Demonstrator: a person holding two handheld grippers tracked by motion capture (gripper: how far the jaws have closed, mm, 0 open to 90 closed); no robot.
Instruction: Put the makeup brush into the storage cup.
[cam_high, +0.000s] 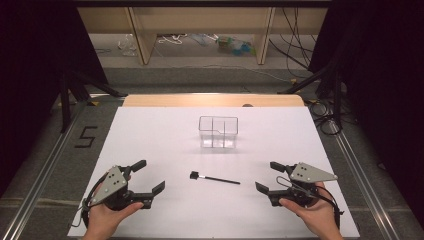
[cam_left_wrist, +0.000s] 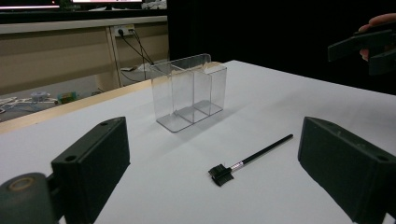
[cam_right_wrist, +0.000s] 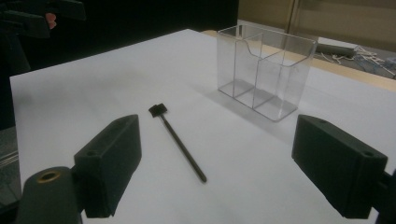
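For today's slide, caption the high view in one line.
Two open claws, left and right, flank a small black brush before a clear organizer.

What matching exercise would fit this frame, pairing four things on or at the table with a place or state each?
Things:
1. clear organizer
2. small black brush
3. left gripper
4. right gripper

Places or states:
A. lies flat between the two grippers
B. held open at the table's near right
C. stands upright, empty, beyond the brush
D. held open at the table's near left

Pairs: 1-C, 2-A, 3-D, 4-B
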